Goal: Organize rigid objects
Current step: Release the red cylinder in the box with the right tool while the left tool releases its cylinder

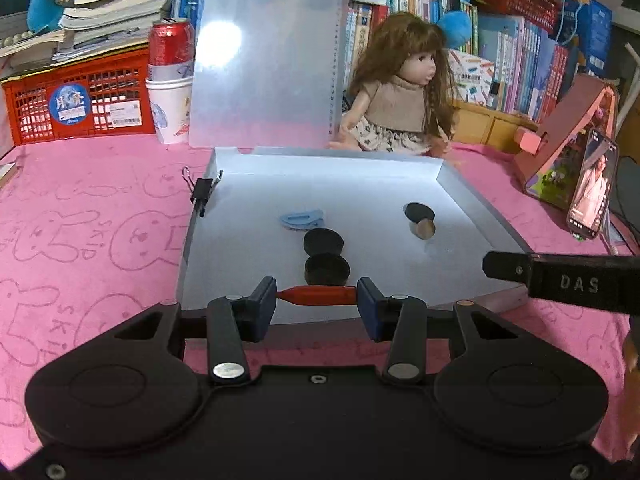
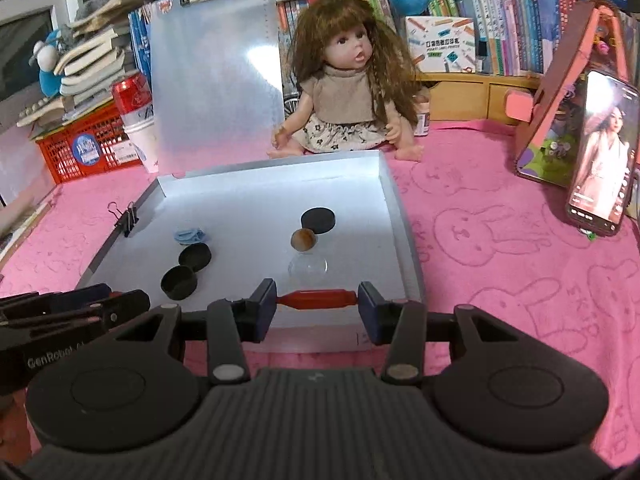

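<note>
Translucent plastic forms the shallow, open case (image 2: 400, 208) on the fuzzy pink cloth (image 2: 500, 264); we are clamping our left gripper (image 1: 317, 295) and right gripper (image 2: 317, 299) each on a smooth red spindle-shaped piece, red piece (image 1: 317, 295) and second red piece (image 2: 317, 299), over the case's near edge; round black caps (image 2: 179, 282), a blue clip (image 1: 301, 218) and a brown ball (image 2: 304, 239) are lying inside; a doll (image 2: 344, 88) is sitting behind.

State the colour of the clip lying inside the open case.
Light blue clip; clearest in the left wrist view.

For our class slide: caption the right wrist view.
Right tongs clamp a red peg near a tray of black caps.
</note>
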Available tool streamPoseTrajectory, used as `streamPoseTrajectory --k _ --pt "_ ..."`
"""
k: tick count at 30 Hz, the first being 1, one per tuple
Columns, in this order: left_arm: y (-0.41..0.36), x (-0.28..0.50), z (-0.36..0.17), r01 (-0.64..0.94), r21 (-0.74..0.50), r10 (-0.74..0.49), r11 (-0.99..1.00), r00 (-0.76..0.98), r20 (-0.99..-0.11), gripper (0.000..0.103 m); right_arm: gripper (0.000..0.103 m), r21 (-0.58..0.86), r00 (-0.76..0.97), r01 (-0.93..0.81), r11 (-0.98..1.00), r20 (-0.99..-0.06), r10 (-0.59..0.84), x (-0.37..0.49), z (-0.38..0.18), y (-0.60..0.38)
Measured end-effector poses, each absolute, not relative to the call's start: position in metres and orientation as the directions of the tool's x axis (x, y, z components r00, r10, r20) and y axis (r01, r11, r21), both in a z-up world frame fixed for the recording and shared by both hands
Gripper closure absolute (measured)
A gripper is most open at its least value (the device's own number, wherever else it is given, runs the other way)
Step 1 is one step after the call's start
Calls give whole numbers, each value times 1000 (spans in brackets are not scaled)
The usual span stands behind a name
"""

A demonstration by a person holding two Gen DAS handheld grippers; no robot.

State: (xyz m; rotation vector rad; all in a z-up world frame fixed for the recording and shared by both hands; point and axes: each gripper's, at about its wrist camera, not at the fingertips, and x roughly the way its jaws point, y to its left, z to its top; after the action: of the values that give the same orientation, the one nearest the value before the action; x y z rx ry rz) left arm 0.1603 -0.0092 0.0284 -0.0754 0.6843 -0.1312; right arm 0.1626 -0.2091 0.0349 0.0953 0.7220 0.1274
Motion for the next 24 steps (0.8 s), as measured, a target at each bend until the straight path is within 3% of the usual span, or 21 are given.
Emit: streamPoseTrajectory --k 11,24 --pt "-15 183 20 106 -135 -170 985 717 -676 61 53 110 662 -101 989 -734 150 194 19 -201" --pt "-18 201 8 76 -106 -128 991 716 -686 61 53 70 664 -92 993 -739 114 204 9 -197"
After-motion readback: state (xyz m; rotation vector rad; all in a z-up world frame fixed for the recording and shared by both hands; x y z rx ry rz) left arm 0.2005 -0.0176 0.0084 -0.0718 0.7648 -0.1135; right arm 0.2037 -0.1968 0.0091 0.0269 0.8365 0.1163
